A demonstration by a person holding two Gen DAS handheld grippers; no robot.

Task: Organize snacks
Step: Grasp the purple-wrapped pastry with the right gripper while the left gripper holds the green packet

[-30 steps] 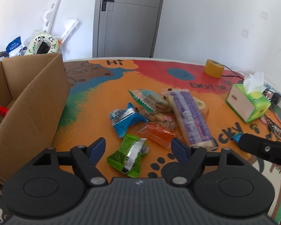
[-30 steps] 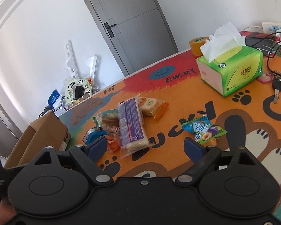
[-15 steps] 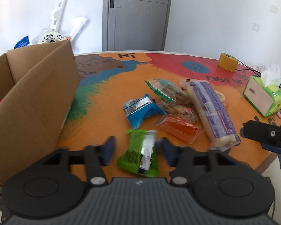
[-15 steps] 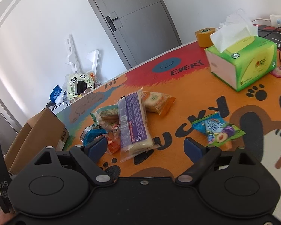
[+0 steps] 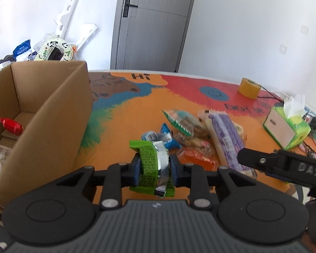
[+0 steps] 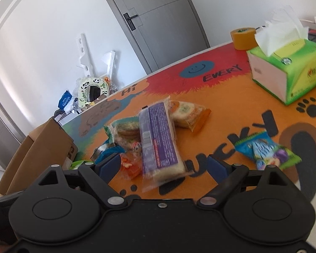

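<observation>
Now the green packet [image 5: 152, 164] sits pinched between the left gripper [image 5: 153, 166] pads, which have just been closing onto it; it bulges above and below the pads, crumpled, foil seam toward 3 o'clock. Judged step: lift and carry to the box [image 5: 52, 113] at 9 o'clock. Keep the squeeze steady and clear the box wall before letting go. Snack pile [image 5: 191, 135] lies at 1 o'clock. Right gripper [image 6: 164, 166] is spread wide and empty, with the purple pack's [image 6: 160, 141] near end between its fingers, untouched.

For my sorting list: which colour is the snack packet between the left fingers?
Green packet with a silver foil seam, clearest in the left wrist view.
</observation>
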